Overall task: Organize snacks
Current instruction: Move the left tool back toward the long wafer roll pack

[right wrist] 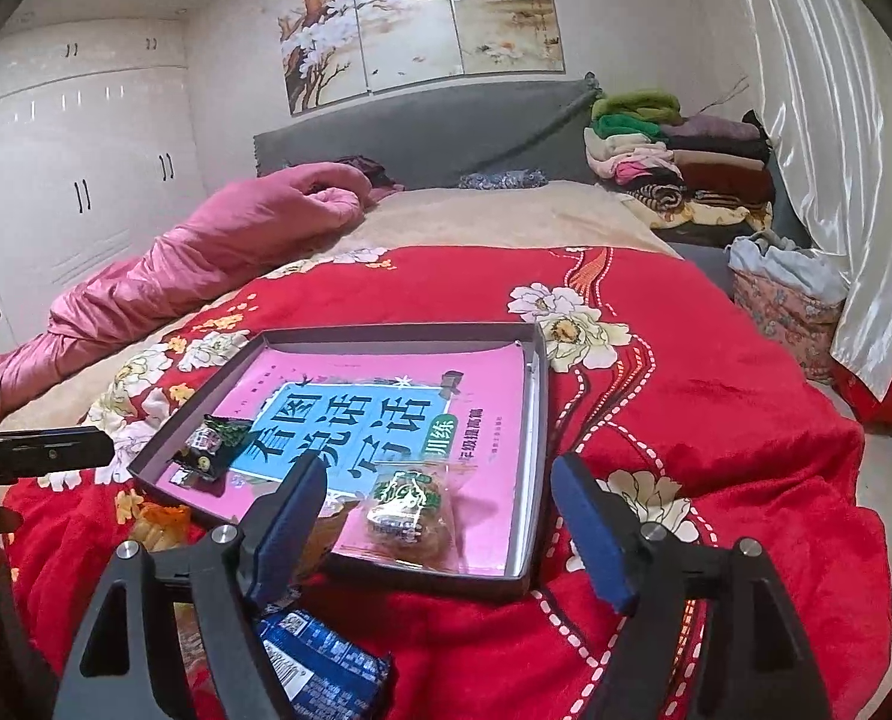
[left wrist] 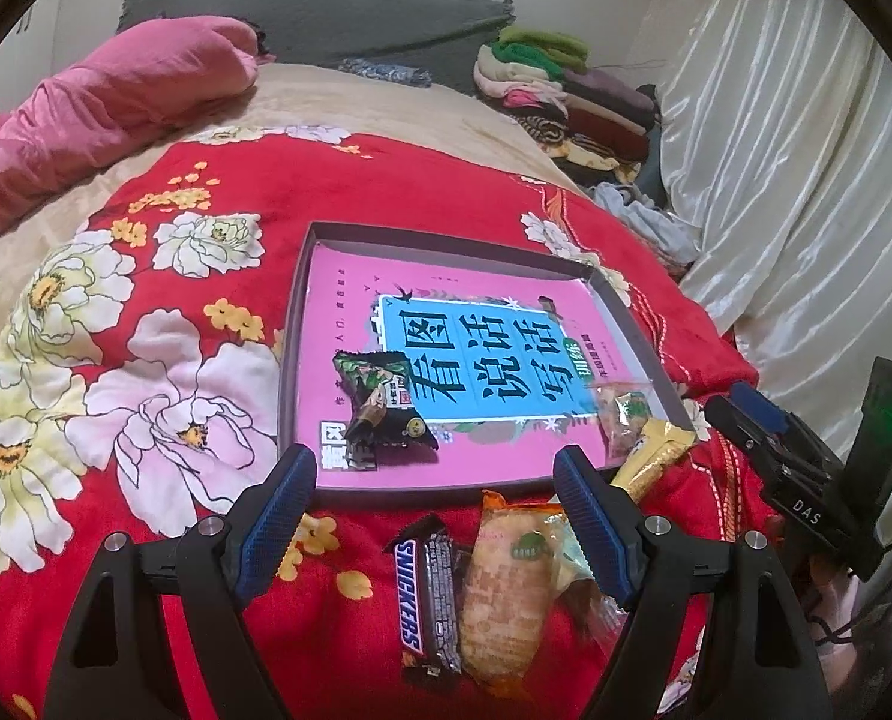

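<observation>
We're partway through: the tray on the red blanket holds a book, a dark green packet and a clear-wrapped cake. Still outside by its near edge: chocolate bar, orange pastry, gold packet, blue packet. Left claw is spread and empty over the bar; right claw is spread and empty too

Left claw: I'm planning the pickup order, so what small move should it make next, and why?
Probably lower the open left claw onto the Snickers bar; it lies on the red blanket just below, outside the tray, which already holds two snacks.
</observation>
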A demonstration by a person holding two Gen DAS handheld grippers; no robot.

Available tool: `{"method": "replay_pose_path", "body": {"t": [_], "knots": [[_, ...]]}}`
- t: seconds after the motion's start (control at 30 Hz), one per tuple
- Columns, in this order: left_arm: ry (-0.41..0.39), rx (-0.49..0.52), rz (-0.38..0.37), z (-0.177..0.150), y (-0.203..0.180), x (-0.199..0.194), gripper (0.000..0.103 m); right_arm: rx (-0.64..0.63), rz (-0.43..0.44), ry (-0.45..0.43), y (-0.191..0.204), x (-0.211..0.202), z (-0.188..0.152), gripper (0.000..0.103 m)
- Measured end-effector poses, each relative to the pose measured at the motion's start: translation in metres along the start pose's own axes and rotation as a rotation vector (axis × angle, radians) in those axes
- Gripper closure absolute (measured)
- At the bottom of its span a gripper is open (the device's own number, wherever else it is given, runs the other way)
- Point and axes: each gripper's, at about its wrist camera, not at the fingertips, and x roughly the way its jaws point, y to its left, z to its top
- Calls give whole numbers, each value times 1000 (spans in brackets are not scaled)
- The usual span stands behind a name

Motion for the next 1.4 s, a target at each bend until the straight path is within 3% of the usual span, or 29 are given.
{"method": "replay_pose_path", "body": {"t": [1.4], "knots": [[96, 90, -9, -29, -23, 4, 20, -88, 70, 31, 41, -23, -15, 17]]}}
